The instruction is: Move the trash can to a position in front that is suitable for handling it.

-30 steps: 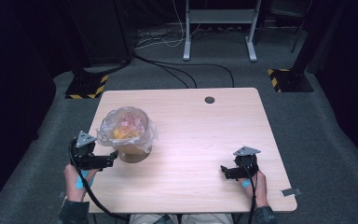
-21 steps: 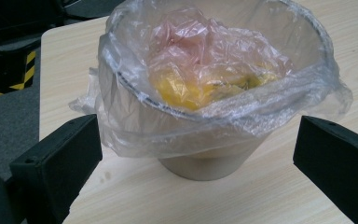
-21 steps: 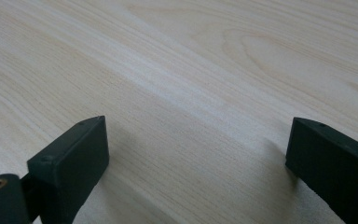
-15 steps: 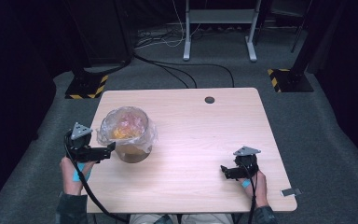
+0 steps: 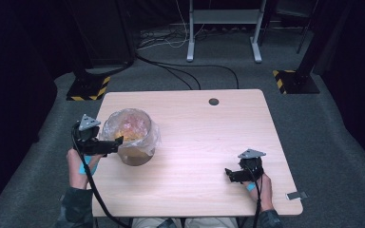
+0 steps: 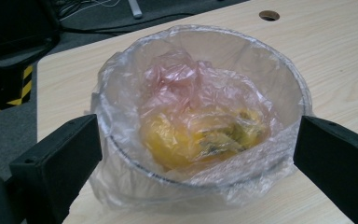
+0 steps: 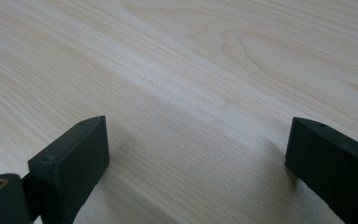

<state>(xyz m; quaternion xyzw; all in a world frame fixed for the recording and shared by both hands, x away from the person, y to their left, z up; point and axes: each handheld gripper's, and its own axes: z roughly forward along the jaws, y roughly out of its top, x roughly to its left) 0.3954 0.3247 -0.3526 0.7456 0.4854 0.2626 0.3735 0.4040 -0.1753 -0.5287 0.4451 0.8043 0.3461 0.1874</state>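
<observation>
Container: a round dark-walled bin lined with a thin clear plastic bag [image 6: 200, 116] is being seen near the left edge of the light wooden bench [image 5: 204, 142], about midway along it; crumpled pink and yellow film is lying inside.

Handling: the liner is judged soft, light and slippery, likely to crumple or slide if pinched alone; the bin wall beneath is judged stiff.

Hold: the rim, where film is folded over the wall, is being judged the surest place to be taken.

Left gripper [image 6: 196, 154]: its jaws are being held wide apart on either side of the bin's near wall; whether the liner is being touched cannot be told.

Right gripper [image 7: 198, 154]: its jaws are being held wide apart over bare wood near the bench's front right corner, with nothing being gripped.
</observation>
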